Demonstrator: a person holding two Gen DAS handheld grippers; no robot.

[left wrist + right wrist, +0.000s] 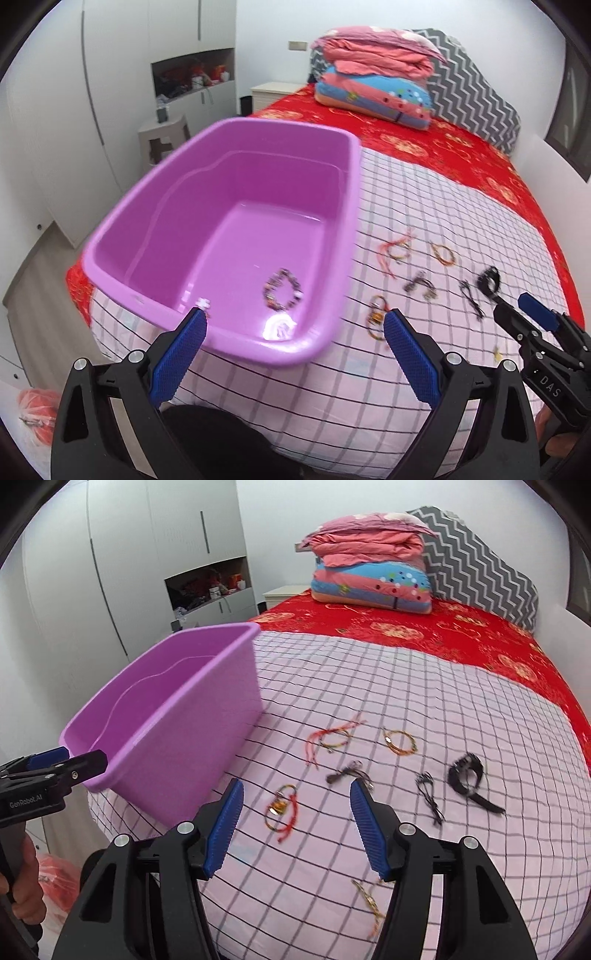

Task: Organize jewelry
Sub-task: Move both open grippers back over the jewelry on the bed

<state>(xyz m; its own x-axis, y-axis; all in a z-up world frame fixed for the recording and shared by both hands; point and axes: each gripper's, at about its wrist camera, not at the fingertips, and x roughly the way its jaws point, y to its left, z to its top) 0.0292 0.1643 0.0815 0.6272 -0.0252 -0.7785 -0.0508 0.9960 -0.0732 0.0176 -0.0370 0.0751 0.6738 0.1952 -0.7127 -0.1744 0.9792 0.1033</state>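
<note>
A purple plastic tub point(118, 258) stands on the checked bed cover at the left; it also shows in the right wrist view point(192, 716). A beaded bracelet point(282, 290) lies inside it. Several bracelets lie on the cover to its right: a red-and-gold one point(282, 810), a red-string one point(332, 738), an orange one point(400, 742), dark cords point(428, 801) and a black band point(467, 775). A gold chain point(369, 901) lies nearest. My left gripper point(295, 321) is open above the tub's near rim. My right gripper point(295, 794) is open and empty over the red-and-gold bracelet.
The pink checked cover point(480, 849) lies over a red bedspread point(443, 635). Folded quilts point(369, 565) and a zigzag pillow point(480, 568) sit at the head. White wardrobes point(110, 572) stand at the left. An orange bag point(37, 413) lies on the floor.
</note>
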